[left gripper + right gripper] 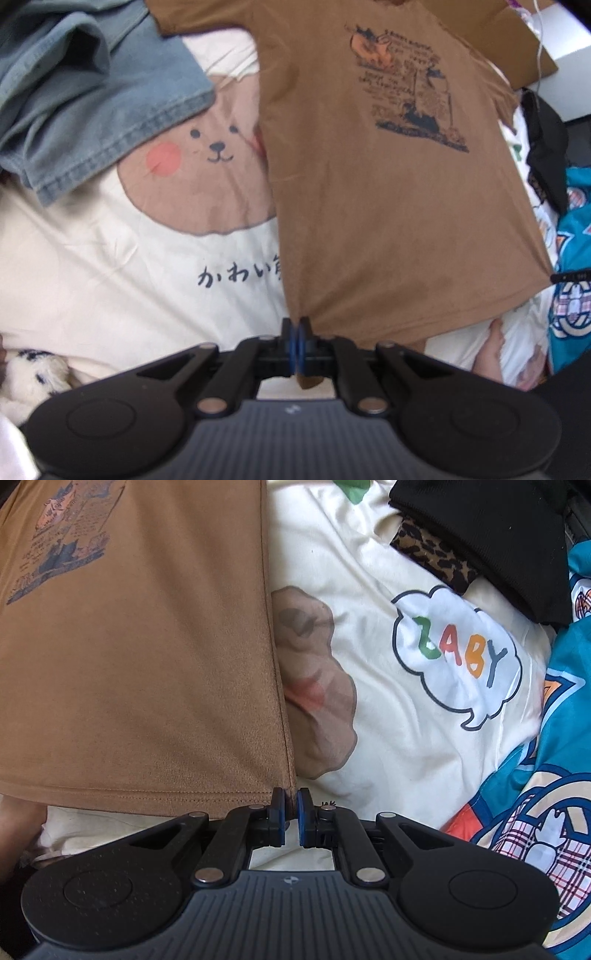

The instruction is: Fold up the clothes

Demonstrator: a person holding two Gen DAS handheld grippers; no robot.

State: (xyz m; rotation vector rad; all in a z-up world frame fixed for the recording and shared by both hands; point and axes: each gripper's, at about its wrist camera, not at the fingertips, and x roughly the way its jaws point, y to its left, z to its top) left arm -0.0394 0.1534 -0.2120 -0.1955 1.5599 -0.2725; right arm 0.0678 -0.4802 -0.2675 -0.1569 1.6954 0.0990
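a brown cotton t-shirt with a dark blue and orange print point(369, 177) hangs stretched over a bed covered by a cream sheet printed with a bear face point(110, 258). the left gripper point(295, 328) has its jaws clenched on the shirt's near left hem corner. the right gripper point(291, 805) has its jaws pinched on the near right hem corner, at the side seam. a faded blue denim garment point(92, 103) lies crumpled at the far left. a black garment point(498, 535) sits over a leopard-print cloth point(432, 555) at the far right, beside a teal patterned quilt point(561, 709).
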